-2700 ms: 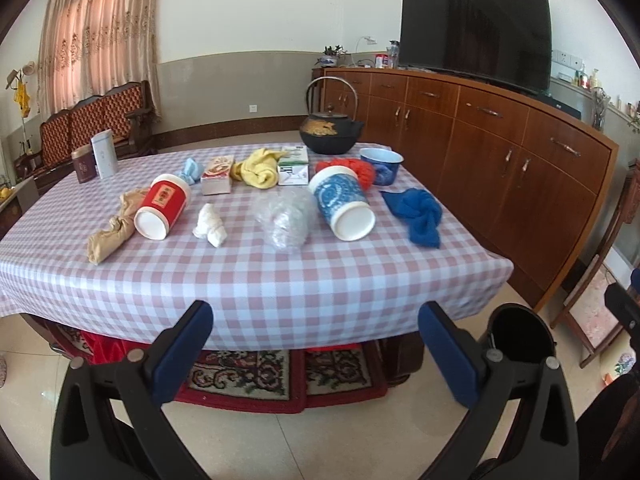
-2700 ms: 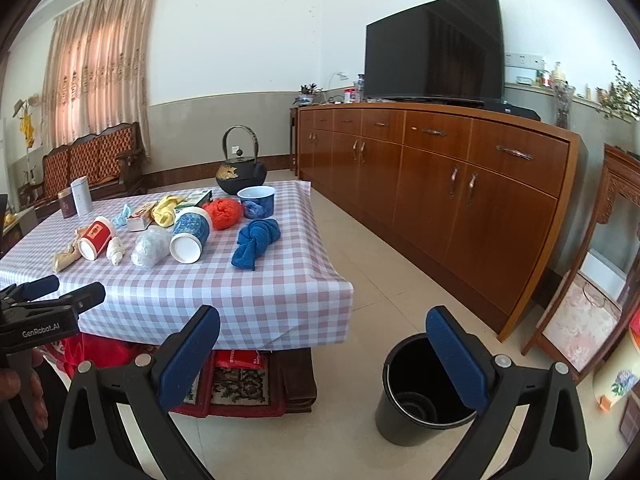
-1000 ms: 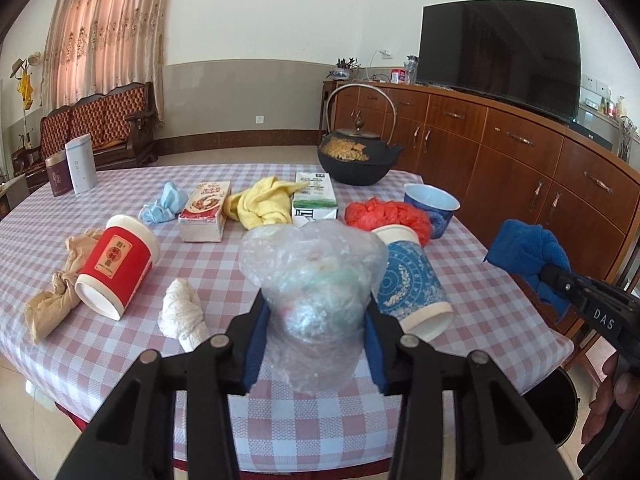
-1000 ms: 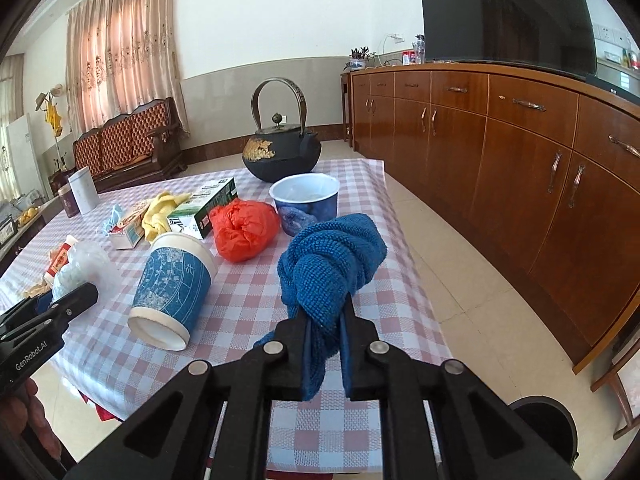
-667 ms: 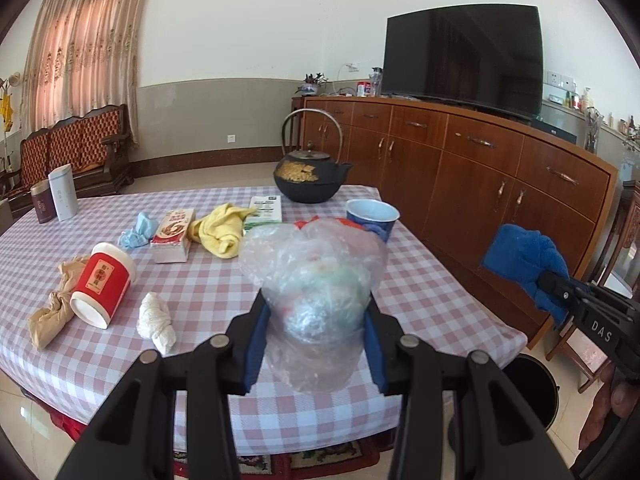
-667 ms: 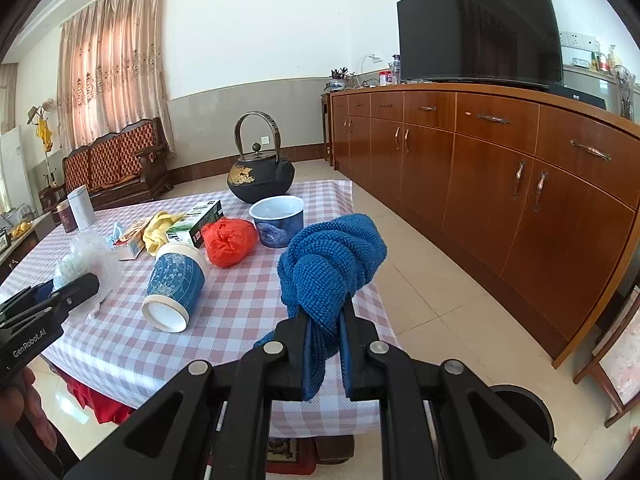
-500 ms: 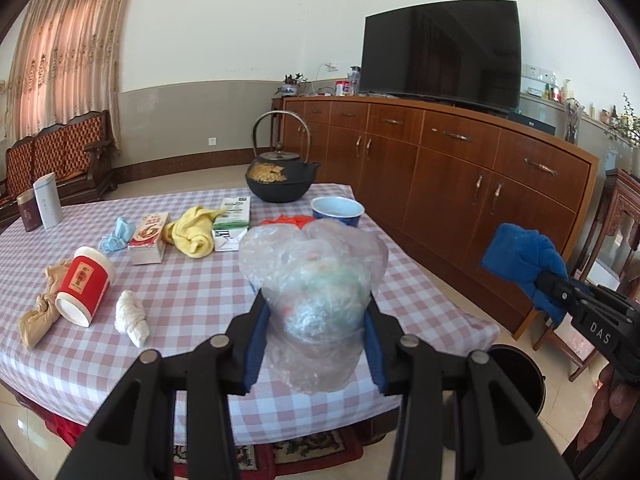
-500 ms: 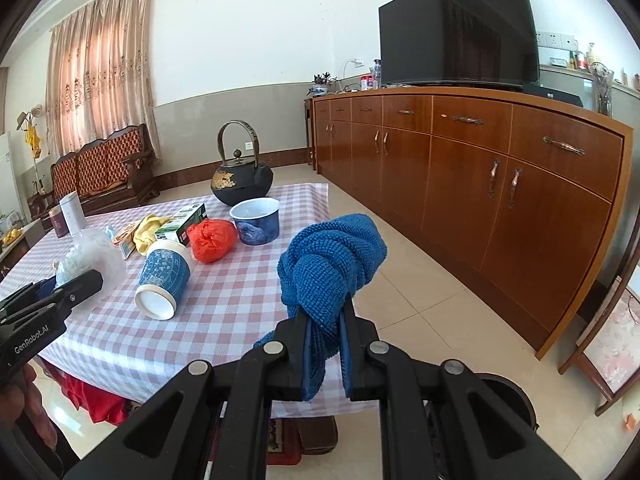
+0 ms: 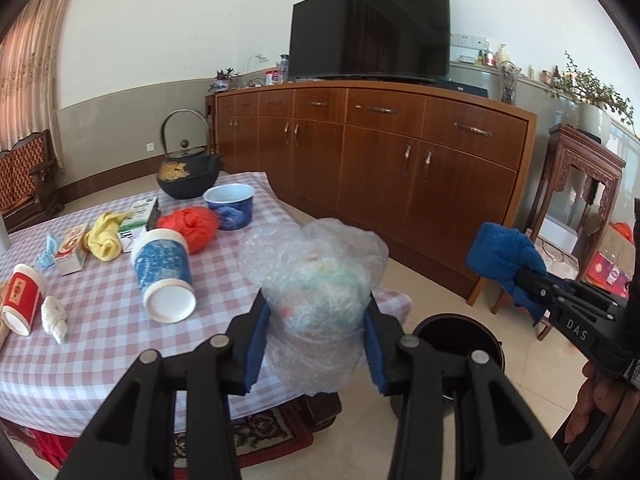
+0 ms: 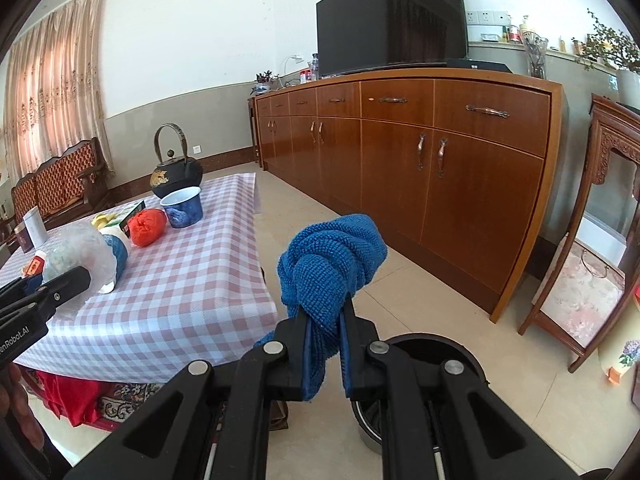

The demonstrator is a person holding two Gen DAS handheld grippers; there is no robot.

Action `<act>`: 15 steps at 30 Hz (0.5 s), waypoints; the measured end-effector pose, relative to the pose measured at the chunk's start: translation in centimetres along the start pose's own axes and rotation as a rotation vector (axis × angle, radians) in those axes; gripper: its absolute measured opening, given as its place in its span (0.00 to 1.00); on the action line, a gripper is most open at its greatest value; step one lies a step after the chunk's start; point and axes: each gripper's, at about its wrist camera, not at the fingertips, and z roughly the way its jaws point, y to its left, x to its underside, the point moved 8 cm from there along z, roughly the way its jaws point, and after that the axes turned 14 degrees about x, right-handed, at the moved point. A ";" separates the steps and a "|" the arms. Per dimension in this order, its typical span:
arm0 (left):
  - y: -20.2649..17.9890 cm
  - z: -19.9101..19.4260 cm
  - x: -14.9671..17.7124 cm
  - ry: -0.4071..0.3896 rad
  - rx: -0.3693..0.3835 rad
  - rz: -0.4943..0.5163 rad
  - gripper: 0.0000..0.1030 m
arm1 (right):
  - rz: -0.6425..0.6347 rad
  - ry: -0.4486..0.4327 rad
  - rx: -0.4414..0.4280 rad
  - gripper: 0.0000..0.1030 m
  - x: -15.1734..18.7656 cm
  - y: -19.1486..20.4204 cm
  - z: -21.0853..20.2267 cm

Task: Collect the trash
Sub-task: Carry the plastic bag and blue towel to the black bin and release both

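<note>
The left gripper [image 9: 316, 344] jaws squeeze the plastic bag [image 9: 320, 300]; the right gripper [image 10: 325, 350] jaws pinch the blue cloth [image 10: 330, 268]. Both have swung away from the surface [image 9: 100, 360], and the black bin [image 10: 434, 346] now sits low, just beyond, ready for dropping.

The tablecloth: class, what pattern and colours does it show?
Pink-and-white checks; the tablecloth shows best in the right wrist view.

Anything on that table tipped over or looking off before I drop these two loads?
Yes. On the checked table, two paper cups lie on their sides: the blue cup near the middle and the red cup at the left edge. No spill shows. Crumpled cloths and wrappers are scattered around them.
</note>
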 end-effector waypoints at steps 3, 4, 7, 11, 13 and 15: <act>-2.1 1.0 0.0 0.014 0.041 0.030 0.43 | 0.012 0.008 0.030 0.12 0.5 -1.8 0.0; -2.8 1.4 0.0 0.018 0.053 0.037 0.43 | 0.016 0.011 0.041 0.12 0.7 -2.5 0.0; -4.4 2.6 0.5 0.040 0.086 0.049 0.43 | 0.028 0.022 0.064 0.12 1.3 -4.6 0.1; -7.2 4.9 1.5 0.085 0.136 0.068 0.43 | 0.042 0.039 0.084 0.12 2.3 -7.1 0.6; -8.9 6.1 2.2 0.109 0.168 0.087 0.43 | 0.049 0.048 0.087 0.12 2.9 -8.1 0.9; -10.6 7.4 2.8 0.136 0.203 0.101 0.43 | 0.048 0.064 0.087 0.12 3.6 -8.8 1.4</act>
